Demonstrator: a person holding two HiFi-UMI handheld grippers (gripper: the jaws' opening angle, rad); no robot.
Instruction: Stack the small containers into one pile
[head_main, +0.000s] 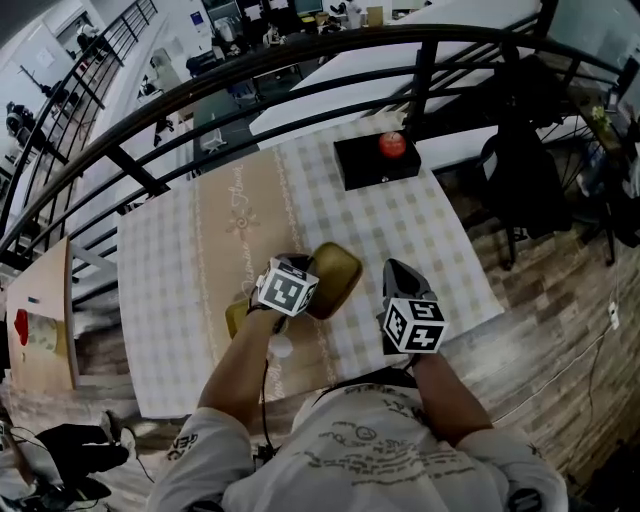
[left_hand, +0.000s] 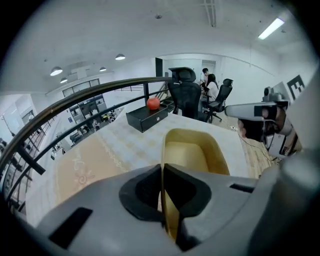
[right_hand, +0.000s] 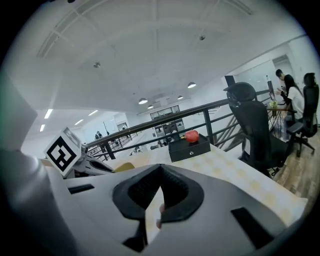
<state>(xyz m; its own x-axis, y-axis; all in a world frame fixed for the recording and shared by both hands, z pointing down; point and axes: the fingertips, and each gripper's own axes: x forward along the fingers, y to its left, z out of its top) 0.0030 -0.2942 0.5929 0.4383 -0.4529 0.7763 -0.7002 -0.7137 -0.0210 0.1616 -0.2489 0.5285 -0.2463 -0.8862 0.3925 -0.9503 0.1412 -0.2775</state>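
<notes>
Plenty of bare worktop (head_main: 420, 220) up to the black box (head_main: 375, 165) and apple (head_main: 392, 145) at upper centre. Left gripper (left_hand: 162, 167) jaws clamped on the wall of the gold container (left_hand: 192, 155), frame centre; right gripper (right_hand: 160, 167) jaws pressed together, empty. Only in head view: second small container (head_main: 237, 318), lower left of the first, near the front edge.

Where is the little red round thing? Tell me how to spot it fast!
Find the big checked table, then look at its far edge by the dark railing, where a black box stands. The red round thing sits on top of that box. It is the only red thing on the table; the container at the near edge is golden.
</notes>
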